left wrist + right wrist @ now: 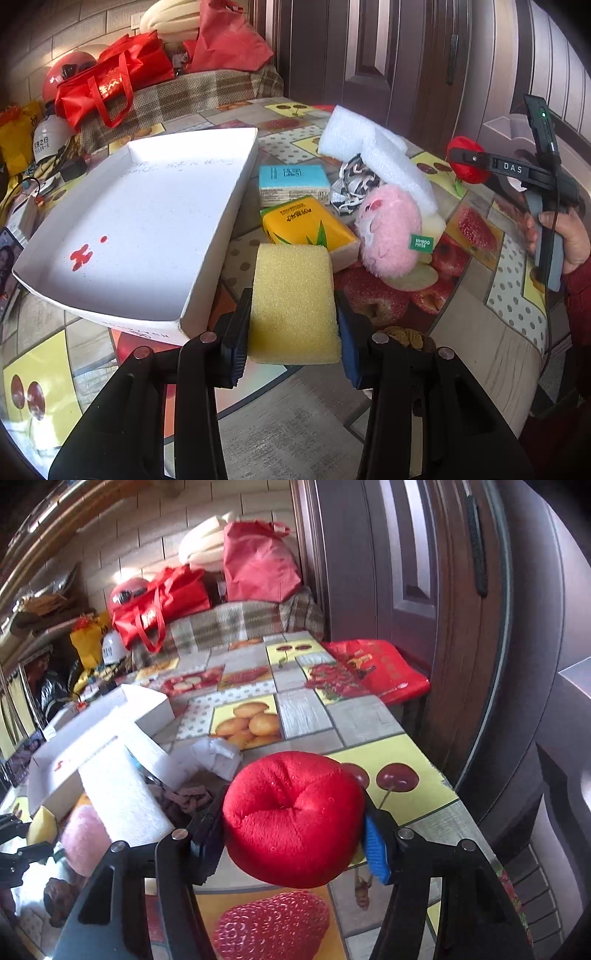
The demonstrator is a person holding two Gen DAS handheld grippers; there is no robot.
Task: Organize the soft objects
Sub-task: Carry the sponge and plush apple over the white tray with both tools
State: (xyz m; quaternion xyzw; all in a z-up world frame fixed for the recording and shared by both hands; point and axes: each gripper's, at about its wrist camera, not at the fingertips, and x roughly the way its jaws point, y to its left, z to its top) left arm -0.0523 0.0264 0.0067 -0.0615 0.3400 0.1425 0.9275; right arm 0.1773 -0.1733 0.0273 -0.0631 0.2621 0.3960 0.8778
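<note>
My left gripper [293,299] is shut on a yellow sponge [291,266], held just right of the near corner of an open white box [147,206]. In the right wrist view my right gripper [293,816] is shut on a round red plush toy [291,805], lifted above the fruit-print tablecloth [306,712]. The left wrist view shows that same toy [467,175] at the far right, with a hand [565,236] on the gripper's handle. On the table between them lie a pink plush [388,232], a yellow tissue pack [306,225], a blue tissue pack [293,182], white foam [369,151] and a black-and-white cloth [354,181].
Red bags [107,85] and a red helmet [70,70] are piled on a checked cover behind the table. A dark wooden door [388,55] stands at the back right. A red bag [384,668] hangs over the table's right edge. Clutter lines the left side.
</note>
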